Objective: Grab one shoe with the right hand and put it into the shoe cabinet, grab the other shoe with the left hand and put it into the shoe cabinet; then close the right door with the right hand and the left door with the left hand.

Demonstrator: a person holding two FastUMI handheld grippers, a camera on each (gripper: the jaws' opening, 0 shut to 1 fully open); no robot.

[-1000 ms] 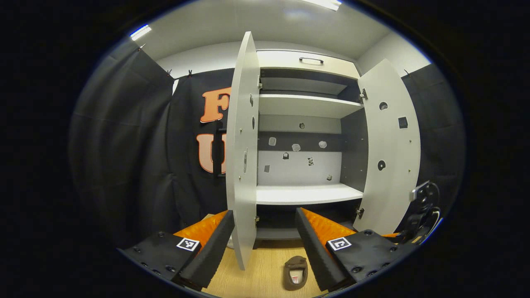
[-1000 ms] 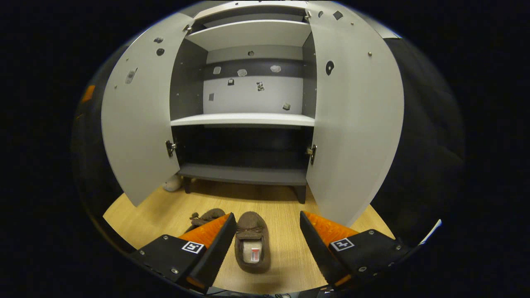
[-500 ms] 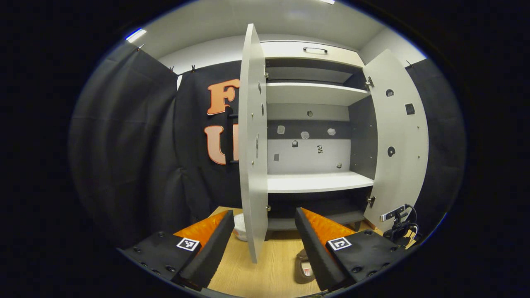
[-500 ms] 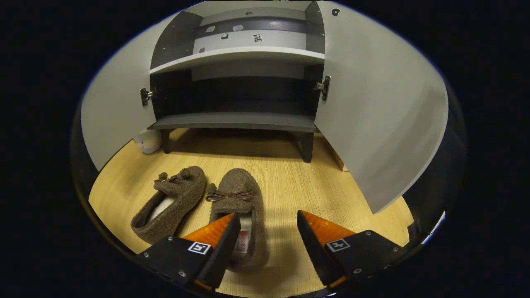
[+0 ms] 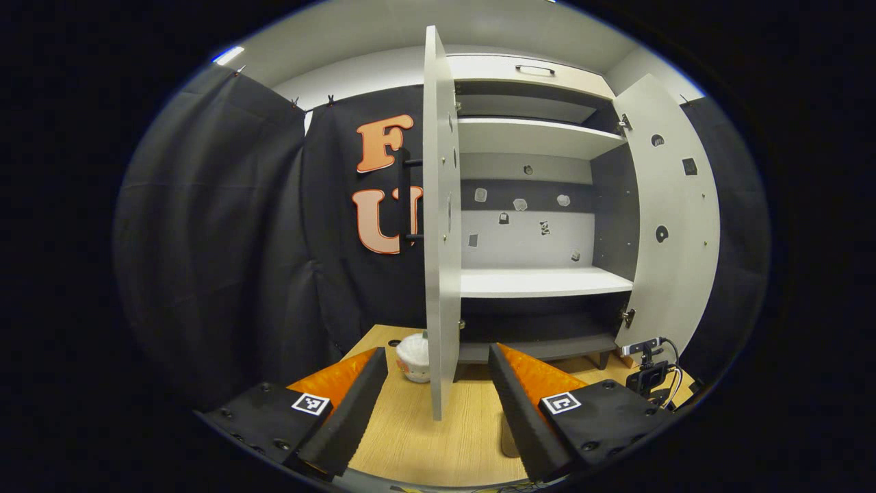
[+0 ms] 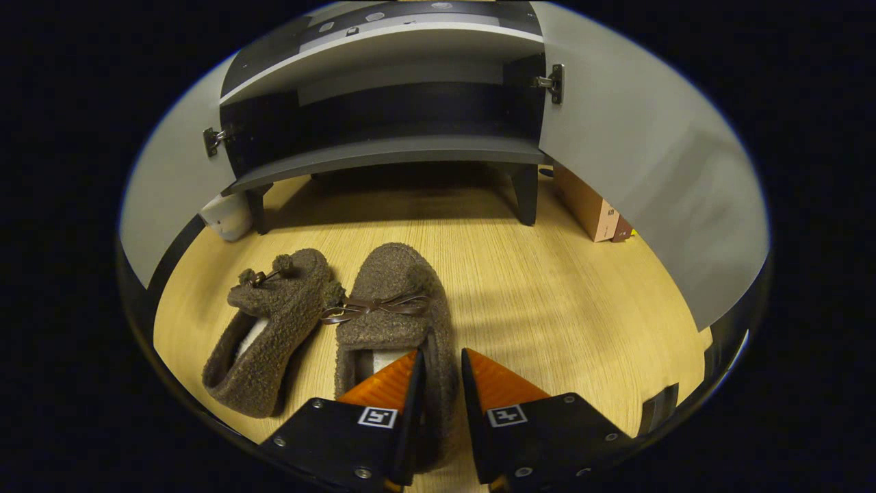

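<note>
Two brown fuzzy slippers lie side by side on the wooden floor in the right gripper view. My right gripper (image 6: 442, 383) is shut on the right slipper (image 6: 393, 301), one finger inside its opening and one outside its right wall. The left slipper (image 6: 274, 329) lies free beside it. Behind them stands the shoe cabinet with its dark bottom shelf (image 6: 383, 154) bare and both doors swung out. In the left gripper view my left gripper (image 5: 436, 354) is open and holds nothing; it faces the edge of the left door (image 5: 441, 239). The right door (image 5: 674, 226) stands wide.
A white round object (image 5: 413, 357) sits on the floor by the cabinet's left leg. A cardboard box (image 6: 592, 205) stands behind the right door. A dark device with cables (image 5: 647, 363) is low at the right. Bare white shelves (image 5: 544, 281) are higher in the cabinet.
My right gripper has come down over the right slipper and closed from wide open onto its side wall. The left gripper has shifted, so the cabinet now sits farther right in its view.
</note>
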